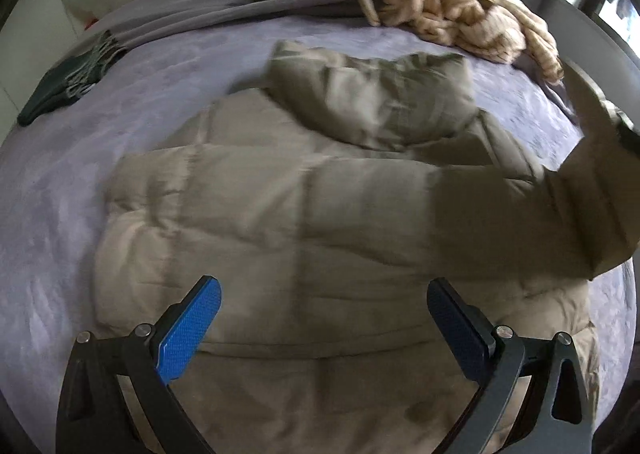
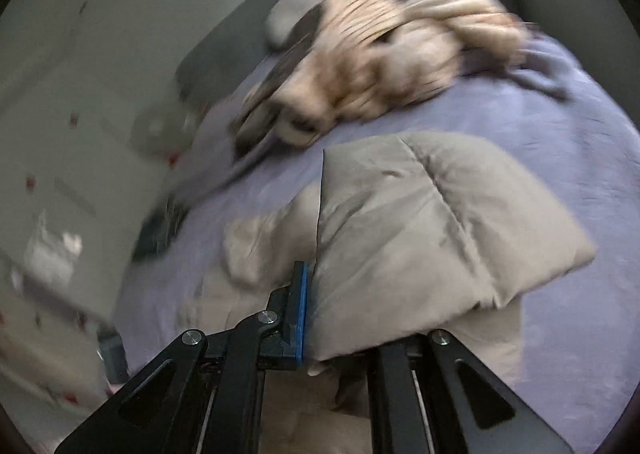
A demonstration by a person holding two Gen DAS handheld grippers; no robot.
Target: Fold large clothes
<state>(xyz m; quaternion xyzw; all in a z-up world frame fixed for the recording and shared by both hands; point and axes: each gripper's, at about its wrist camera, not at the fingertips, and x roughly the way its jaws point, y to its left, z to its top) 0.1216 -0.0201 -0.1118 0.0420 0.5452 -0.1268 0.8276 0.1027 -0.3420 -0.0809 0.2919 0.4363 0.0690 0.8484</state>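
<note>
A beige quilted puffer jacket (image 1: 312, 213) lies flat on a purple bed cover (image 1: 60, 181), hood (image 1: 368, 97) toward the far side. My left gripper (image 1: 324, 318) hovers open and empty above the jacket's lower part. At the right, one sleeve (image 1: 592, 193) is lifted off the bed. In the right wrist view my right gripper (image 2: 310, 294) is shut on that sleeve (image 2: 432, 238), which drapes over and hides the right finger; only the blue left pad (image 2: 303, 314) shows. The rest of the jacket (image 2: 256, 246) lies below.
A cream and brown striped garment (image 1: 452, 1) is heaped at the far side of the bed, also in the right wrist view (image 2: 372, 57). A grey blanket (image 1: 208, 13) and a dark fringed scarf (image 1: 68, 81) lie at the far left. A white wall and furniture (image 2: 60, 133) stand left of the bed.
</note>
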